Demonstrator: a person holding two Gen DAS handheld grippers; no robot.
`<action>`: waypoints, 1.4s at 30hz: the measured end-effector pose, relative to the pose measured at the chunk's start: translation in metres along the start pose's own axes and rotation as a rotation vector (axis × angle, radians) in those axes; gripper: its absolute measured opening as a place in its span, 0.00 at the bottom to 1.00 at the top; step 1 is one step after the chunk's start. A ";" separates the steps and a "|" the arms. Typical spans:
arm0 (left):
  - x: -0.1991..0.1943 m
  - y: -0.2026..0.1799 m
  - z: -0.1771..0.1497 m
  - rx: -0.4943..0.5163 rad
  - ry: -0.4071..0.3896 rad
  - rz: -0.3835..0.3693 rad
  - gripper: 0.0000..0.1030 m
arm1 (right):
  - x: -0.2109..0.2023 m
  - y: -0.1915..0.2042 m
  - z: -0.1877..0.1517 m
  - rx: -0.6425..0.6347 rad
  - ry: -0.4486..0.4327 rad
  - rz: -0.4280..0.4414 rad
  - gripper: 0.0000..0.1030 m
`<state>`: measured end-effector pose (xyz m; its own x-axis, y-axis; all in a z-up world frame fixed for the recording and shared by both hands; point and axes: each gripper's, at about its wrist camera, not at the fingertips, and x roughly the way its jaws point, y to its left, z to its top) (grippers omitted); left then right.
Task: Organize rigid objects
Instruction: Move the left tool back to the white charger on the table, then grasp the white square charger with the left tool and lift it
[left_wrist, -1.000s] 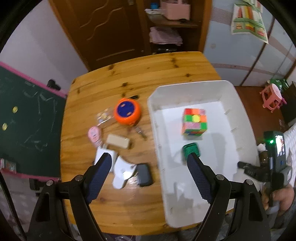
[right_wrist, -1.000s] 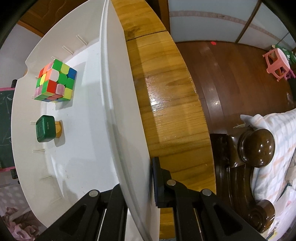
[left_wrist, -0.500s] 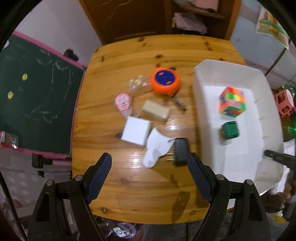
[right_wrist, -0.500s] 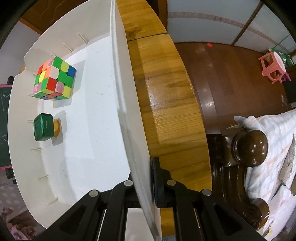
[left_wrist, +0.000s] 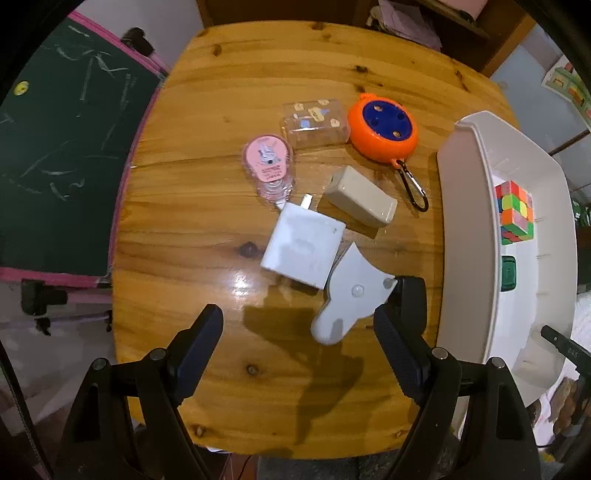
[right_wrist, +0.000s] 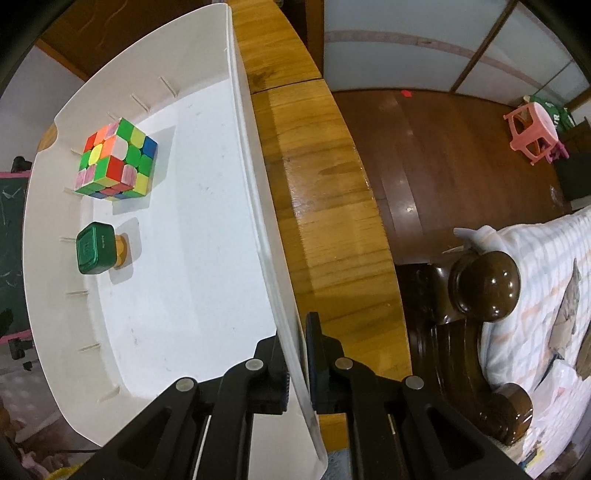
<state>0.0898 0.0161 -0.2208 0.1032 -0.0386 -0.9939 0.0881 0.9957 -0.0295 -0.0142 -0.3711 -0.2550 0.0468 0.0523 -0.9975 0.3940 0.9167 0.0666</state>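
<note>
In the left wrist view, a green chalkboard with a pink frame (left_wrist: 55, 147) fills the left edge. The round wooden table (left_wrist: 207, 229) takes the middle. Upper centre on it lies a pink round tag with a rabbit print (left_wrist: 266, 158), and just right of it a clear plastic card case (left_wrist: 314, 123). Further right sits an orange round case with a blue face (left_wrist: 384, 127), a metal carabiner (left_wrist: 413, 184) trailing from its lower edge. Below these, a beige rectangular box (left_wrist: 360, 195) overlaps the upper corner of a white square charger block (left_wrist: 301, 247). A white flat cat-shaped plastic piece (left_wrist: 351, 293) lies just right of and below the charger. The left gripper (left_wrist: 299, 347) hovers above the table at the bottom of the frame, jaws wide with nothing between them; its right finger partly covers a black block (left_wrist: 412, 295) beside the white piece. At the right edge stands the white plastic bin (left_wrist: 465, 236), holding a multicoloured puzzle cube (left_wrist: 515, 212) and a small green cube-shaped object (left_wrist: 509, 273).

In the right wrist view, the cube (right_wrist: 116, 158) sits in the upper left of the bin (right_wrist: 207, 258), the green object (right_wrist: 94, 249) below it. The right gripper (right_wrist: 297, 373), bottom centre, is clamped narrowly on the bin's thin wall.
</note>
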 end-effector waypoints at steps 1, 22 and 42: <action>0.004 0.000 0.003 0.001 0.007 -0.009 0.84 | 0.000 0.000 -0.001 -0.001 -0.007 -0.002 0.07; 0.063 0.015 0.041 -0.028 0.078 -0.073 0.71 | 0.003 -0.010 -0.003 0.092 -0.013 0.027 0.07; 0.083 0.002 0.044 0.002 0.052 -0.012 0.60 | 0.003 -0.011 -0.003 0.082 -0.015 0.042 0.07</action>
<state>0.1423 0.0109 -0.2983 0.0505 -0.0459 -0.9977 0.0914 0.9950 -0.0411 -0.0211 -0.3795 -0.2592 0.0787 0.0839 -0.9934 0.4650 0.8783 0.1110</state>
